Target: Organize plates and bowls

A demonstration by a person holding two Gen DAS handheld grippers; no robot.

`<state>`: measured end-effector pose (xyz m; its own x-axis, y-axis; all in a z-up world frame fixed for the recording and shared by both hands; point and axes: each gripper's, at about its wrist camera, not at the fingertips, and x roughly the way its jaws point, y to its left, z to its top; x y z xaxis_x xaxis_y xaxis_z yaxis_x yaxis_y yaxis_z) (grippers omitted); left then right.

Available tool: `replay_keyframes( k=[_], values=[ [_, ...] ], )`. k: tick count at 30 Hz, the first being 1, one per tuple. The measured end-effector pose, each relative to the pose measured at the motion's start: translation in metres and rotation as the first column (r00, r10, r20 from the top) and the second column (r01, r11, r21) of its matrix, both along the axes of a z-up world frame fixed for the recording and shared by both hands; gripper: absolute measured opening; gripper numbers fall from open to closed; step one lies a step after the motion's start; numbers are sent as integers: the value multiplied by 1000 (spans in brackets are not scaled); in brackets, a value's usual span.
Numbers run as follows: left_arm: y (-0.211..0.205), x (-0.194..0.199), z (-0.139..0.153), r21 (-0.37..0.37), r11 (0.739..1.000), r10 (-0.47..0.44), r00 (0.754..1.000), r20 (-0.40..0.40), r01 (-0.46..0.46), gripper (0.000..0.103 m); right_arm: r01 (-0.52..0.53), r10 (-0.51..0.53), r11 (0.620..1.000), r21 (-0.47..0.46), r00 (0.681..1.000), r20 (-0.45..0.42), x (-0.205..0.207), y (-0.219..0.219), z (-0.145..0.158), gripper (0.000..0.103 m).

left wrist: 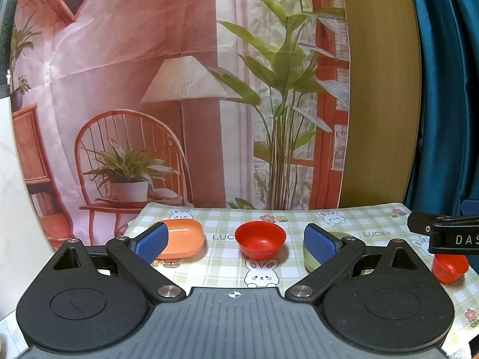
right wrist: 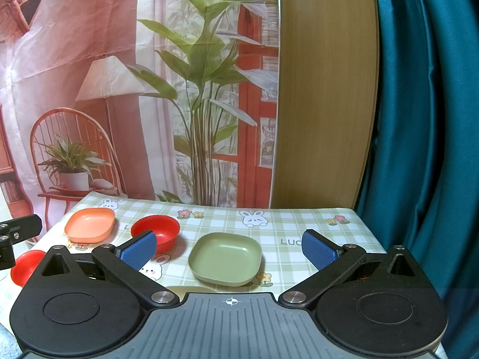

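An orange square plate point(left wrist: 182, 238) point(right wrist: 89, 225) sits at the table's far left. Beside it stands a red bowl point(left wrist: 260, 239) point(right wrist: 158, 229), and a second red bowl point(left wrist: 449, 267) point(right wrist: 25, 266) lies nearer the front. A green square plate point(right wrist: 225, 258) rests mid-table; in the left wrist view the green plate point(left wrist: 308, 260) is mostly hidden behind a pad. My left gripper point(left wrist: 235, 246) is open, above the table, with the first red bowl straight ahead between its fingers. My right gripper point(right wrist: 229, 251) is open, hovering in front of the green plate.
The table wears a green checked cloth point(right wrist: 299, 227) with rabbits. A printed backdrop point(left wrist: 179, 89) and a wooden panel point(right wrist: 323, 89) stand behind it, a teal curtain point(right wrist: 425, 119) to the right. The other gripper's black body point(left wrist: 449, 233) point(right wrist: 15, 236) shows at each view's edge.
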<state>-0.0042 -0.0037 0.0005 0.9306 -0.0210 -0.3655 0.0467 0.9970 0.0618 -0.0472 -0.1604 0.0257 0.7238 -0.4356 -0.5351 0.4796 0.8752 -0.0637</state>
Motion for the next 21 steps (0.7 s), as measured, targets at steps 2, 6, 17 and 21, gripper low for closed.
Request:
replay_keyframes(
  k=[2,6,17,21],
  values=[
    [1,1,-1,-1,1000,4,1000,-6,-4,99,0,0,1000,0,1000,0,0,0,0,103],
    [2,2,-2,-11,1000,17,1000,-18,-17,99,2,-2,1000,3,1000,0,0,-2,3,103],
    [-3,34,2,52,998,29,999,-18,-28,98,11,-11,1000,-13,1000,-1,4,-23,1,103],
    [-23,51,4,75,997,-4,1000,-13,5,98,13,-12,1000,-26,1000,1,9,-47,6,103]
  ],
)
